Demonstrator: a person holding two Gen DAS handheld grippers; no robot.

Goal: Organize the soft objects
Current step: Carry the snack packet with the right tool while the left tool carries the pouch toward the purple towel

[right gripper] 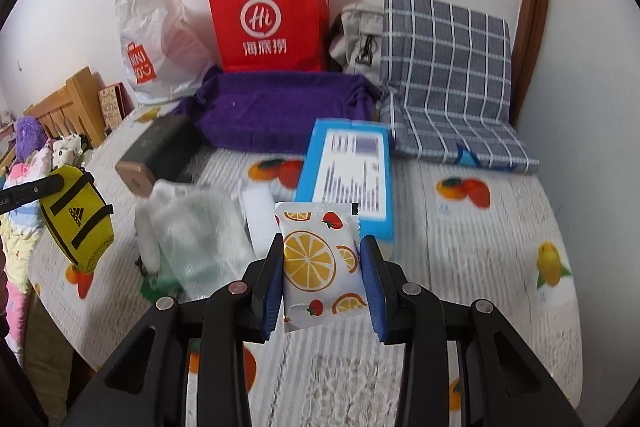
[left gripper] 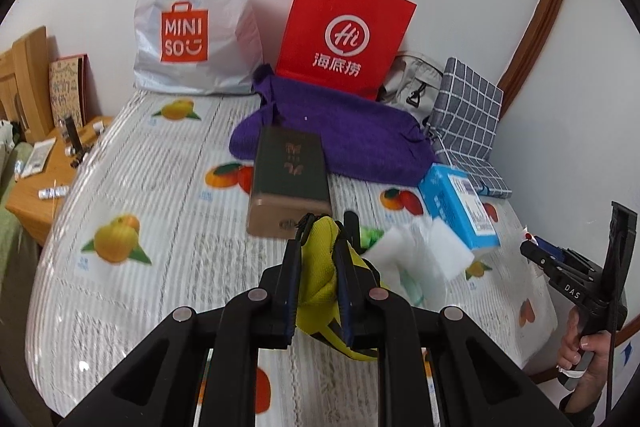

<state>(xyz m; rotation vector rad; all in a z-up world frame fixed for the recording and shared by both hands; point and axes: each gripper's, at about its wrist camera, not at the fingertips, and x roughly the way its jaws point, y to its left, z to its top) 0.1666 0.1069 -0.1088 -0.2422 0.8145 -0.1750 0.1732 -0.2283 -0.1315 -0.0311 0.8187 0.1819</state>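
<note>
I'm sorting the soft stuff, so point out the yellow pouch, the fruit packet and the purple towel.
yellow pouch point(left gripper: 318, 267), left wrist view, fabric between the fingers.
fruit packet point(right gripper: 316, 263), right wrist view, orange-slice print.
purple towel point(right gripper: 276, 107), right wrist view, top middle.

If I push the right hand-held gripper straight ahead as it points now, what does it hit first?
Probably the blue box, lying directly beyond the fruit-print packet that the right hand-held gripper holds; depth is uncertain.

L gripper point(left gripper: 318, 247) clamped on yellow pouch point(left gripper: 320, 275); R gripper point(right gripper: 322, 267) pinching fruit-print packet point(right gripper: 320, 263).
</note>
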